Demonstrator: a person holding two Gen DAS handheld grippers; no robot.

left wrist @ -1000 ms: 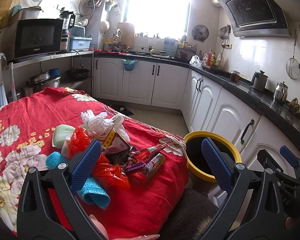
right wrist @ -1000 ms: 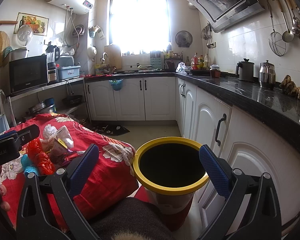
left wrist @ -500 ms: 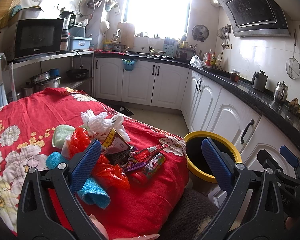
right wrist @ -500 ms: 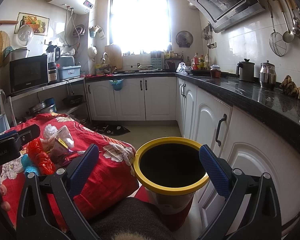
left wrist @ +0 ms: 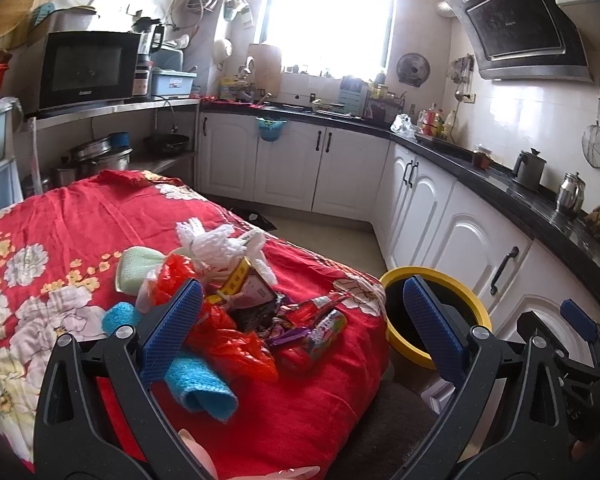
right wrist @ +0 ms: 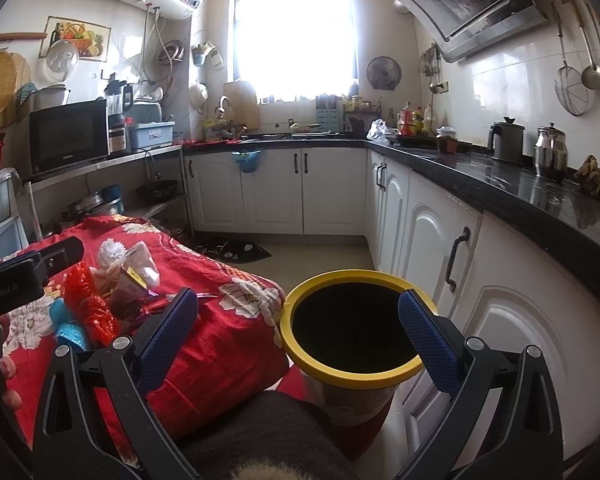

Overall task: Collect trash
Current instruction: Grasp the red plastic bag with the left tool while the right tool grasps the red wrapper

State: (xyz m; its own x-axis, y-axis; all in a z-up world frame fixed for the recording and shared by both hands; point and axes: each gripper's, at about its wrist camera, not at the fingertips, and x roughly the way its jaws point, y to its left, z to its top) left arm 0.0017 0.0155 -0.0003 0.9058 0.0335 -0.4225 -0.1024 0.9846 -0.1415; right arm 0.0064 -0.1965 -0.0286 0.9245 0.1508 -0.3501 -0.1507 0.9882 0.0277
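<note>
Trash pile (left wrist: 236,300) is heaped on the red floral cloth (left wrist: 60,216), left of the yellow-rimmed bin (right wrist: 352,332). Left gripper (left wrist: 300,320) and right gripper (right wrist: 298,324) are held wide, empty.

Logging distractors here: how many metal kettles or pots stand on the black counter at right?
2: a dark kettle and, right of it, a shiny steel pot. Others could sit beyond the frame edge.

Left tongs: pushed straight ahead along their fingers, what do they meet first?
Probably the trash pile on the red cloth; the open left tongs aim just over its near edge, though depth is unclear.
</note>
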